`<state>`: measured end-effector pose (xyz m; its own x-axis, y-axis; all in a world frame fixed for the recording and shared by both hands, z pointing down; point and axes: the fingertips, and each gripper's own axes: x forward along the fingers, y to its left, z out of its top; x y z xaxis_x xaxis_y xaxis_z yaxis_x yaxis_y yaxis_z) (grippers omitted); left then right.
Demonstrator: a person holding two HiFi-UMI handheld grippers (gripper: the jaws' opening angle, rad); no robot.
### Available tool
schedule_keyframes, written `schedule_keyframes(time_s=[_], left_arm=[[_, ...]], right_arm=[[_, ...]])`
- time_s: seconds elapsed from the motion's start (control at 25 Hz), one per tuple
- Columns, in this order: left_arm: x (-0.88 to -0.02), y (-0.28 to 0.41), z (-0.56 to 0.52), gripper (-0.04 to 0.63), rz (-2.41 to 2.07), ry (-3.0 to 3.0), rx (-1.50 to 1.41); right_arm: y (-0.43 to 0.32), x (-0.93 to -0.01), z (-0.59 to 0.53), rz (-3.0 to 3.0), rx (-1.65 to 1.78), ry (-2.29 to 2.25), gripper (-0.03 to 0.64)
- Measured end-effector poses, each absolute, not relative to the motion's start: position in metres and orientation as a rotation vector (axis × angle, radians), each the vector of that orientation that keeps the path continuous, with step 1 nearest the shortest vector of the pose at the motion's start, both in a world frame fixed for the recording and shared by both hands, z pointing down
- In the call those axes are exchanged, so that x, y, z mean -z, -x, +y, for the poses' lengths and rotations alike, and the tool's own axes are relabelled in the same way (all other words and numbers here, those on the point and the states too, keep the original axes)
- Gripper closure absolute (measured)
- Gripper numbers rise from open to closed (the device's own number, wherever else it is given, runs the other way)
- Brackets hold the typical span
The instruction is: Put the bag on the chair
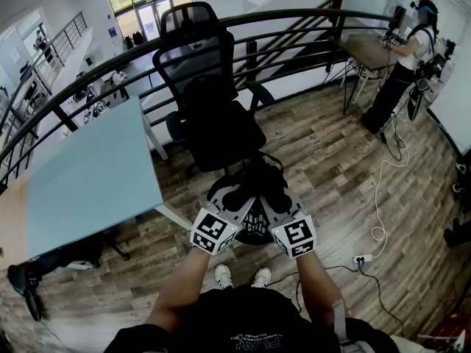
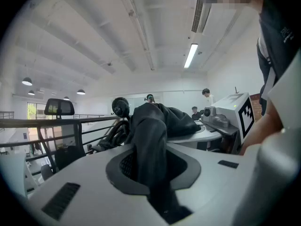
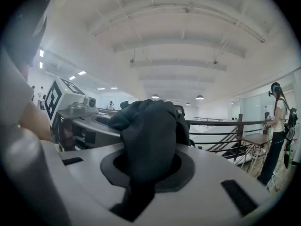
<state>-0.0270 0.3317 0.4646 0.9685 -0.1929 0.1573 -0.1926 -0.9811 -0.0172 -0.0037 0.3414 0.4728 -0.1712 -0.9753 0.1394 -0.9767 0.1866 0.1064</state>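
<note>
The black bag hangs off the wooden floor between my two grippers, just in front of the black office chair, whose seat is bare. My left gripper is shut on a fold of the bag's dark fabric, which runs up out of the jaws. My right gripper is shut on another bunch of the bag's fabric. Both grippers point upward, side by side and close together. In the left gripper view, the right gripper shows beside the bag and the chair's headrest stands at the left.
A light blue table stands left of the chair. Behind the chair runs a curved dark railing. A person stands at a small table far right. A white cable and a power strip lie on the floor to my right.
</note>
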Motion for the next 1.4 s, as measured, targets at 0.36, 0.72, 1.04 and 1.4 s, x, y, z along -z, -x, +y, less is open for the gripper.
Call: schedule_keyframes(time_s=[0.36, 0.72, 1.04, 1.4], left_arm=[[-0.465, 0.047, 0.325, 0.522, 0.336, 3.120, 0.242], [-0.452, 0.063, 0.310, 0.522, 0.342, 3.109, 0.207], [-0.443, 0.084, 0.288, 0.522, 0.323, 3.094, 0.193], [-0.445, 0.116, 0.262, 0.522, 0.304, 3.086, 0.202]], right_arm=[[0.024, -0.473, 0.334, -2.301, -0.007, -1.869, 0.541], [0.040, -0.460, 0.318, -2.341, 0.025, -1.856, 0.538], [0.060, -0.451, 0.297, -2.323, 0.053, -1.881, 0.538], [0.093, -0.454, 0.272, -2.284, 0.045, -1.917, 0.540]])
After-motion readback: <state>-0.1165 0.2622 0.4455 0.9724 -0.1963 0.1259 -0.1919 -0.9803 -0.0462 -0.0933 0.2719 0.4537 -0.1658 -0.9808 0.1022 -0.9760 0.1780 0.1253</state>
